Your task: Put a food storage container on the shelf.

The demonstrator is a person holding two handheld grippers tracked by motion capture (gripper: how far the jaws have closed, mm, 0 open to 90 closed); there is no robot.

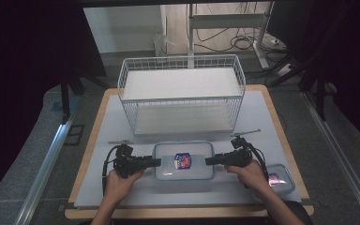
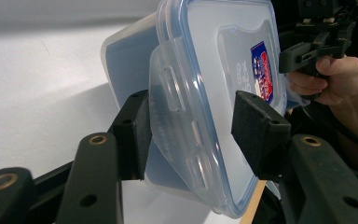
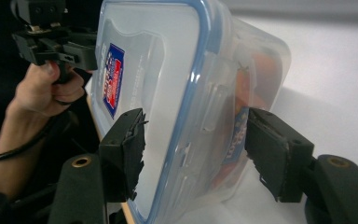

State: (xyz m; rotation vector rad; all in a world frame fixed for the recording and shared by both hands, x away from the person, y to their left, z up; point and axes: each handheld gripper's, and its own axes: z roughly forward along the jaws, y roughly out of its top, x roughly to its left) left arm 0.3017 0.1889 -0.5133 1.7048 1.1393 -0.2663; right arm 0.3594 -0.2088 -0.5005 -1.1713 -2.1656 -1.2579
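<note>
A clear plastic container (image 1: pixel 183 161) with a blue-rimmed lid and a red and blue label lies on the white mat in front of the basket. My left gripper (image 1: pixel 158 162) is at its left end and my right gripper (image 1: pixel 207 161) at its right end. In the left gripper view the container's (image 2: pixel 205 93) latch end sits between the spread jaws of the left gripper (image 2: pixel 189 116). In the right gripper view the other end of the container (image 3: pixel 168 93) sits between the jaws of the right gripper (image 3: pixel 196 135), with a gap beside the lid. Both grippers are open.
A white two-tier wire basket (image 1: pixel 182 93) stands at the back of the mat. A smaller lidded container (image 1: pixel 280 178) lies at the front right, beside the right forearm. The wooden table edge (image 1: pixel 187 213) runs along the front.
</note>
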